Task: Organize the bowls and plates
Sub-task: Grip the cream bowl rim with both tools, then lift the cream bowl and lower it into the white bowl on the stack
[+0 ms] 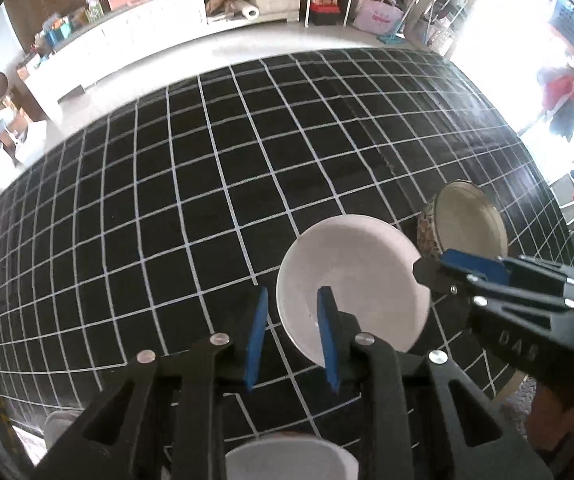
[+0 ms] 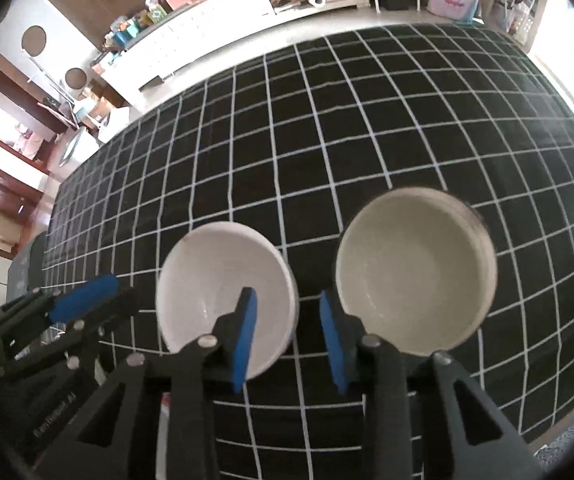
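Left gripper (image 1: pixel 293 338): blue pads parted a little, nothing between them, only checked cloth in the gap; its right pad overlaps the near rim of the white bowl (image 1: pixel 351 286). Right gripper (image 2: pixel 289 342): jaws apart, empty, straddling the gap between two bowls. Just left of it, the white bowl, glossy, plain, upright. Just right, a cream bowl (image 2: pixel 415 272), wider, flat-bottomed, with a dark patterned outer wall. Both sit close together on the worktop (image 2: pixel 367 120), under black cloth with white grid lines. Beyond, cluttered shelves.
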